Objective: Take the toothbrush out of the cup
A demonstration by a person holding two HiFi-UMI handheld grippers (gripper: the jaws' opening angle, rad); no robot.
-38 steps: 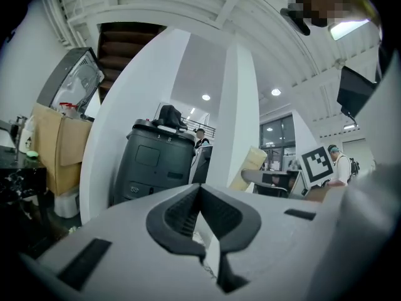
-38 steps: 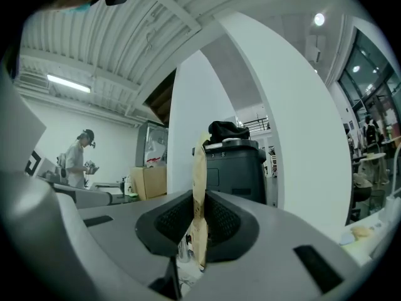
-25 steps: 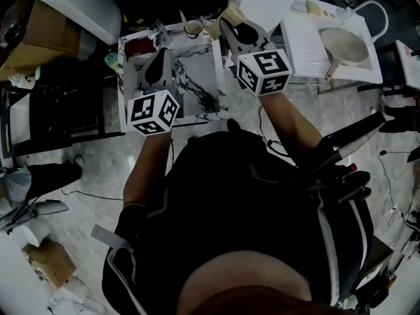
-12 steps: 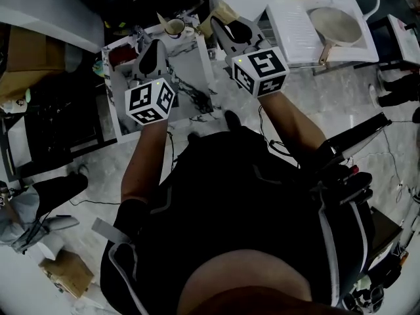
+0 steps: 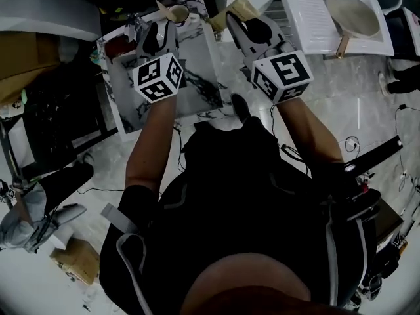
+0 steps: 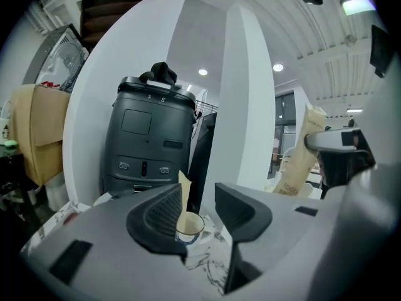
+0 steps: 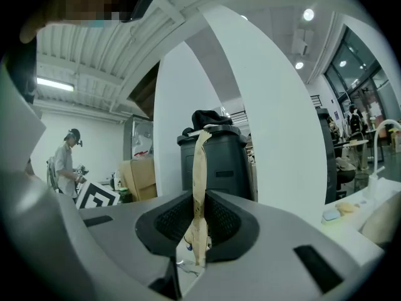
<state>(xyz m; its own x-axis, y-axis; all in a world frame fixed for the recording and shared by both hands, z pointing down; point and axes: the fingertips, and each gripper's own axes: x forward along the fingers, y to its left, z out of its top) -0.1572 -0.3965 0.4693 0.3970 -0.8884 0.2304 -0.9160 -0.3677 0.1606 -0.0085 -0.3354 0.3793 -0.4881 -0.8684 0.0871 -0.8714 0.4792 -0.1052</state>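
Note:
A small white cup [image 5: 178, 12] stands at the far edge of the marble table [image 5: 197, 84], and a tan pointed toothbrush [image 6: 183, 188] sticks up out of it. In the left gripper view the cup [image 6: 188, 227] shows just beyond the jaw tips. My left gripper [image 5: 159, 31] points at the cup; its jaws are opening, with nothing between the pads. To the right of the cup, my right gripper [image 5: 240, 23] is shut on a tan paper packet [image 7: 199, 187], which stands upright in the jaws. The left gripper view also takes in that packet [image 6: 304, 158].
A dark grey bin [image 6: 148, 140] stands behind the table against a white pillar. A white rack with a round pan [image 5: 341, 18] lies at the right. A cardboard box [image 5: 26, 51] sits at the left. Another person [image 7: 66, 162] stands far off.
My left gripper has moved forward across the table toward the cup, and its jaws have come apart. The right gripper still grips the packet and has shifted only a little.

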